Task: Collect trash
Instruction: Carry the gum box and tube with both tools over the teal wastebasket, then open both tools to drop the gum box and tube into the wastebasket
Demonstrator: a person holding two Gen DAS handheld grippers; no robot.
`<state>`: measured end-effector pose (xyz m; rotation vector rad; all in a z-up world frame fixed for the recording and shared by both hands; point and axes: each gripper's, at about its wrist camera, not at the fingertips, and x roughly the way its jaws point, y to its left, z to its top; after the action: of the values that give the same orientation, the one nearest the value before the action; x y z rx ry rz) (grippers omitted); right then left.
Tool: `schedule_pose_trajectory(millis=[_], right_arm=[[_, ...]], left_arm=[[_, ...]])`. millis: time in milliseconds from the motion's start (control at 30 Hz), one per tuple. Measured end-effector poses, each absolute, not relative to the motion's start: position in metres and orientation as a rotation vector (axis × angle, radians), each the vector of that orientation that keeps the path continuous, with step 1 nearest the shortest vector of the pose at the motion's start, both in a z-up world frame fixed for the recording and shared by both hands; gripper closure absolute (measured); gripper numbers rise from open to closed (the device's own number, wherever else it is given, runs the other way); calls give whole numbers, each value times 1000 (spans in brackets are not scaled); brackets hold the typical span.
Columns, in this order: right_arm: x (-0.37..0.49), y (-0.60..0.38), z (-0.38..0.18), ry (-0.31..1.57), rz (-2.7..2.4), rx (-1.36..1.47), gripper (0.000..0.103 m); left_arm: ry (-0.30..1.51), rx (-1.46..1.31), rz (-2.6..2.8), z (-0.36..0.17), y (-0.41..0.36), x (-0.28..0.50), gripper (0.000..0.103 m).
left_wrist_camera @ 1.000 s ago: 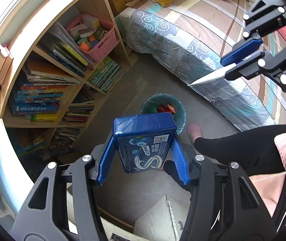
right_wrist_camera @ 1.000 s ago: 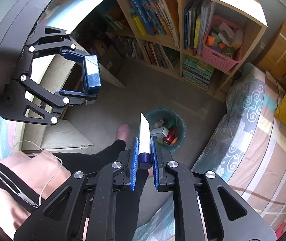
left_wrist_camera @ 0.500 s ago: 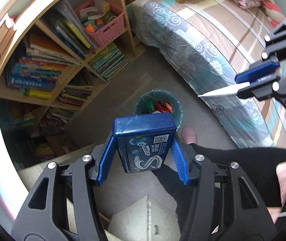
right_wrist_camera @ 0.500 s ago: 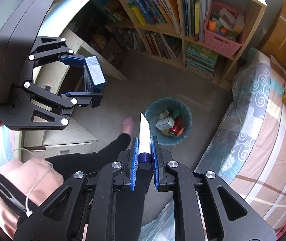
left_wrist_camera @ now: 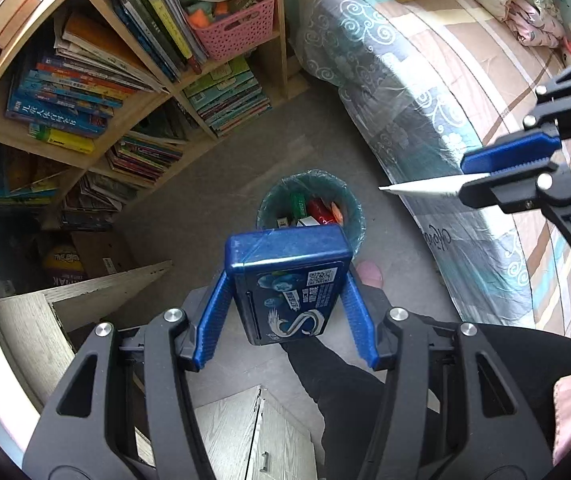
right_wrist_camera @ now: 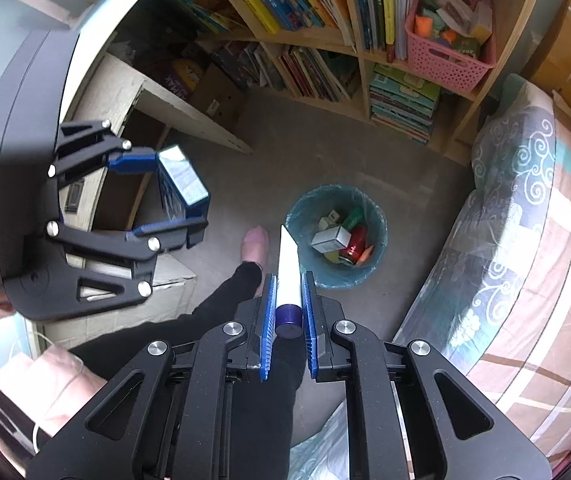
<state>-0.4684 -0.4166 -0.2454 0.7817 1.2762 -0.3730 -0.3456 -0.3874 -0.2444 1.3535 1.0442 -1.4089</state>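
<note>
My left gripper (left_wrist_camera: pixel 287 276) is shut on a dark blue box (left_wrist_camera: pixel 290 280) with a white swirl and a QR code; it also shows in the right wrist view (right_wrist_camera: pixel 183 186). My right gripper (right_wrist_camera: pixel 287 280) is shut on a white tube with a purple cap (right_wrist_camera: pixel 288 276), seen side-on in the left wrist view (left_wrist_camera: pixel 425 189). A round bin with a teal liner (right_wrist_camera: pixel 379 216) stands on the grey floor below and ahead of both grippers, holding a red can, a small box and other scraps. In the left wrist view the bin (left_wrist_camera: pixel 351 200) lies just beyond the box.
A wooden bookshelf (left_wrist_camera: pixel 125 108) full of books, with a pink basket (left_wrist_camera: pixel 237 28), stands behind the bin. A bed with a patterned cover (left_wrist_camera: pixel 445 92) is to the right. A pale wooden cabinet (left_wrist_camera: pixel 45 328) is at left. The person's black-clad leg and foot (right_wrist_camera: pixel 253 240) are beside the bin.
Both grippers have moved forward and closer to the bin, which now sits larger and nearer the middle of both views. Each still holds its item.
</note>
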Motion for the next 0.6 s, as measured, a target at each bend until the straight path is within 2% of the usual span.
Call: schedule_pose_trajectory(millis=[200, 233, 267, 300, 333, 600], right_arm=[[-463, -424, -244, 1277, -359, 764, 86], [-463, -425, -244, 1275, -366, 762, 85], [-464, -427, -243, 1268, -376, 762, 70], [-465, -428, -243, 1262, -382, 766, 46], [-466, -429, -240, 1252, -393, 762, 38], [-477, -436, -239, 1250, -422, 779, 37]], left_arm=[[1034, 1346, -1420, -248, -386, -349, 51], [1029, 1345, -1421, -248, -386, -350, 40], [1018, 1343, -1420, -247, -387, -351, 31], [1007, 1338, -1419, -246, -388, -352, 16], [988, 1328, -1421, -243, -388, -352, 13], [993, 1327, -1436, -242, -390, -353, 13]])
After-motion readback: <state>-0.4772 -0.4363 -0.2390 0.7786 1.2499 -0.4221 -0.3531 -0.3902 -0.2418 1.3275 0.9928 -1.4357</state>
